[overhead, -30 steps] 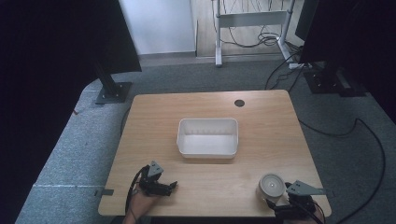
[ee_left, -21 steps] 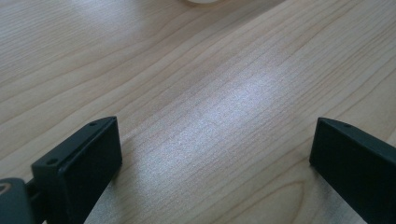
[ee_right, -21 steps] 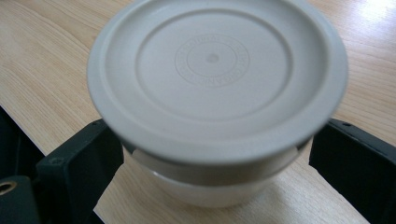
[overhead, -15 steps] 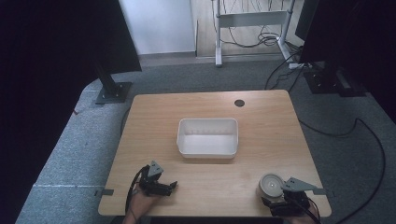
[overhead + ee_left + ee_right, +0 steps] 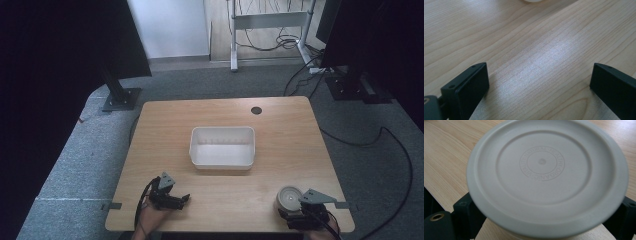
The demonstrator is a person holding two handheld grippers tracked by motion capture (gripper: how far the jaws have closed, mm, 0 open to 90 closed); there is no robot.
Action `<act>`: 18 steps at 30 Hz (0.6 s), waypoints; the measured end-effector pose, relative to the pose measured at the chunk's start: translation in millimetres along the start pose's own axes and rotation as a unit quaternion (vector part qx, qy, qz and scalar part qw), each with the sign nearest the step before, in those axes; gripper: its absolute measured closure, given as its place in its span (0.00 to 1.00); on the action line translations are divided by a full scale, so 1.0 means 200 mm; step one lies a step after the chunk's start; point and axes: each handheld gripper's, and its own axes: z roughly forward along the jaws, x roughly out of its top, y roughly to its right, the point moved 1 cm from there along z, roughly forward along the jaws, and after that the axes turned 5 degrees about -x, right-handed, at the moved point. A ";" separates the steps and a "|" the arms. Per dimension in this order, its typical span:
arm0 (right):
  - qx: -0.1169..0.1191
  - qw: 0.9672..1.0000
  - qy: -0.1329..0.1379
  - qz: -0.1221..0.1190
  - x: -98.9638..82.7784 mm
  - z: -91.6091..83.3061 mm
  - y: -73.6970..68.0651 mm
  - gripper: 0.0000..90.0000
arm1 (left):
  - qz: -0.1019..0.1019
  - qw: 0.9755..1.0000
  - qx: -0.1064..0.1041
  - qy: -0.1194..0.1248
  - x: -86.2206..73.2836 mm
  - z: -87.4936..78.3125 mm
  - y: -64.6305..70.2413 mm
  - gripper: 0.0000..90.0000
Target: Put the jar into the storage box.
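A round beige bowl (image 5: 287, 196) stands upside down near the table's front right corner. In the right gripper view its ringed base (image 5: 544, 167) is very close. My right gripper (image 5: 291, 209) is open, with one jaw on each side of the bowl. I cannot tell whether the jaws touch it. My left gripper (image 5: 183, 199) lies low at the front left. It is open over bare wood (image 5: 539, 82), with nothing between its fingers (image 5: 466, 90).
A white rectangular tub (image 5: 222, 159) sits empty in the middle of the wooden table (image 5: 280, 130). A dark cable hole (image 5: 256, 110) marks the far edge. Stand bases and cables lie on the grey floor around the table.
My right gripper has slid left toward the bowl, so its jaws now flank it. The left gripper has stayed where it was.
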 end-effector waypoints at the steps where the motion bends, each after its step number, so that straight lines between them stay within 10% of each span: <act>1: -0.004 1.000 0.000 0.000 0.00 0.00 0.00 0.10 | 0.000 1.000 0.000 0.000 0.00 0.00 0.00 0.02; 18: -0.032 0.999 0.011 -0.003 0.05 -0.02 -0.02 0.10 | 0.000 1.000 0.000 0.000 0.00 0.00 0.00 0.02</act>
